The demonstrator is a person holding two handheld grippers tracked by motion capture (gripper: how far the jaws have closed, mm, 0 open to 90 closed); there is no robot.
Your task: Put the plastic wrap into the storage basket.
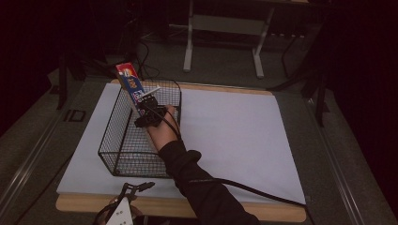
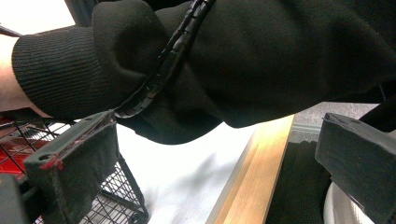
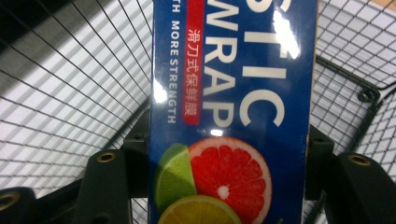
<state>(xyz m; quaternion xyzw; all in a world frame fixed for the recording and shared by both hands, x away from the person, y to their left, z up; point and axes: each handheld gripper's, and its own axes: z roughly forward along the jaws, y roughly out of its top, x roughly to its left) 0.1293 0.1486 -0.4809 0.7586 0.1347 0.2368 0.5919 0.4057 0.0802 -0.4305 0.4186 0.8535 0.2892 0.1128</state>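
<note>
Forearm outstretched, right gripper [image 1: 149, 110] clamps plastic-wrap box [image 1: 131, 84] (tilted) over basket [image 1: 123, 154].

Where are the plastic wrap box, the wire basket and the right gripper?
plastic wrap box [image 3: 233, 116]: right gripper view, blue printed face.
wire basket [image 1: 123, 165]: high view, near wall.
right gripper [image 1: 146, 108]: high view, jaws clamping the box.

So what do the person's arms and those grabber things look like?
The person wears a black sleeve with a ribbed cuff. A black ridged cable runs along it. The right gripper has dark jaws with brass-coloured screw holes. The left gripper has chunky black padded jaws, one edged with red marks, and a pale plate on top.
</note>
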